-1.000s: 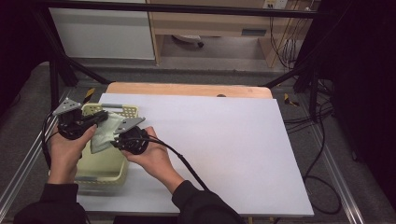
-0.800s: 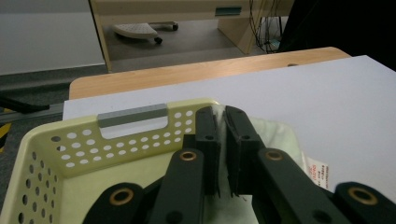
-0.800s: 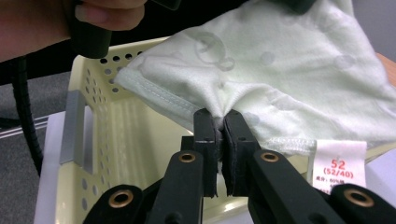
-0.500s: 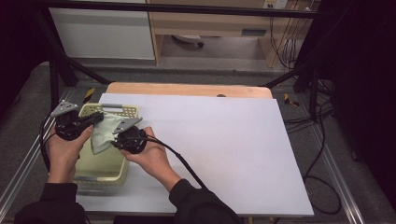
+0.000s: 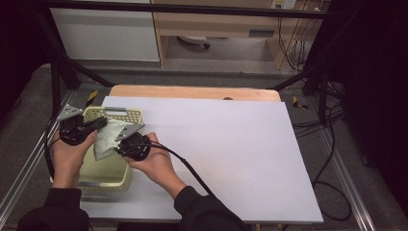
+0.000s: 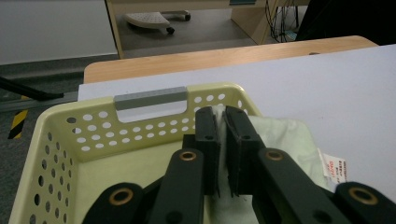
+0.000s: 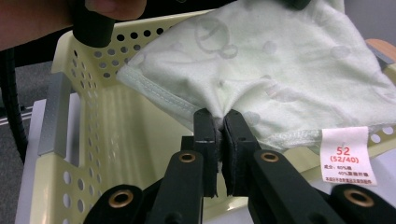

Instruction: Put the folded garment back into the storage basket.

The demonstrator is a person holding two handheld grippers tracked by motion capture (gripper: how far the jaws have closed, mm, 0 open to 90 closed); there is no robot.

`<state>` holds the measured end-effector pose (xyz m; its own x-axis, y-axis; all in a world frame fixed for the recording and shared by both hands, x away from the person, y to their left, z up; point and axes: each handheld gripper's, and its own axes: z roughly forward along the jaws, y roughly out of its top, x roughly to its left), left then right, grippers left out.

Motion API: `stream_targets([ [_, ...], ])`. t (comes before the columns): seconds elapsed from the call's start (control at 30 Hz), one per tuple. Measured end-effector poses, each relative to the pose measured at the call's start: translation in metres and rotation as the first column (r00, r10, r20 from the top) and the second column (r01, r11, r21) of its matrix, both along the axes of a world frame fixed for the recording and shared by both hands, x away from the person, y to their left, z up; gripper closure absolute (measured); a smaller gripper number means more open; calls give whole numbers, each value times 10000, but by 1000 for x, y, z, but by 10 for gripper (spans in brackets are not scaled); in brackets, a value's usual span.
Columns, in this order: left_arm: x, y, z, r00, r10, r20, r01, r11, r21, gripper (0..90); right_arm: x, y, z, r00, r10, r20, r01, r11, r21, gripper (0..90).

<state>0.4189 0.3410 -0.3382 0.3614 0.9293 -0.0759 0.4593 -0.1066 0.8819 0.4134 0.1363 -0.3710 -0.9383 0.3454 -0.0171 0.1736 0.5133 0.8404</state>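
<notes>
A pale green garment (image 5: pixel 107 137) with a faint bubble print hangs over the yellow perforated basket (image 5: pixel 110 179) at the table's left. My left gripper (image 5: pixel 98 124) is shut on the garment's far edge, white cloth (image 6: pixel 223 140) pinched between its jaws above the basket (image 6: pixel 93 140). My right gripper (image 5: pixel 122 144) is shut on the hem of the garment (image 7: pixel 280 65) nearer the person, jaws closed tight on a fold. A white size label (image 7: pixel 348 156) with red print hangs from the hem to the right of those jaws.
The basket has a grey handle strip (image 6: pixel 150 98) on its far wall. It rests on a large white sheet (image 5: pixel 240 154) over a wooden table (image 5: pixel 192 91). A black cable (image 5: pixel 192 168) trails from the right gripper across the sheet.
Both hands have stayed over the basket with the garment held between them; nothing has visibly moved.
</notes>
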Motion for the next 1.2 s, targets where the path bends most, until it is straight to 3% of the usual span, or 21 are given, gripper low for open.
stream_targets([
  [0.47, 6, 0, -13, 9983, 252, -534, -239, 9994, 242, 842, 1, 4, -7, 9998, -34, -192, 29, 9996, -297, 859],
  [0.7, 8, 2, -17, 9982, 296, -520, -292, 9995, 98, 835, 4, 10, -9, 9998, -2, -213, -7, 9990, -438, 858],
  [0.77, 10, 3, -20, 9980, 487, -408, -484, 9988, 77, 777, 5, 13, -10, 9996, -65, -271, 51, 9987, -501, 844],
  [0.83, 12, 5, -21, 9962, 748, -453, -746, 9972, 56, 567, 7, 14, -12, 9987, -164, -484, 140, 9986, -501, 696],
  [0.93, 11, 5, -19, 9966, 805, -186, -807, 9967, -115, 431, 4, 13, -12, 9974, -417, -589, 381, 9974, -606, 492],
  [1.0, 10, 3, -15, 9973, 738, -63, -739, 9970, -246, 390, 0, 10, -9, 9967, -551, -589, 514, 9967, -624, 394],
  [1.2, 6, -6, -8, 9980, 639, -9, -639, 9979, -77, 292, -14, -7, 4, 9960, -830, -326, 824, 9964, -216, 238],
])
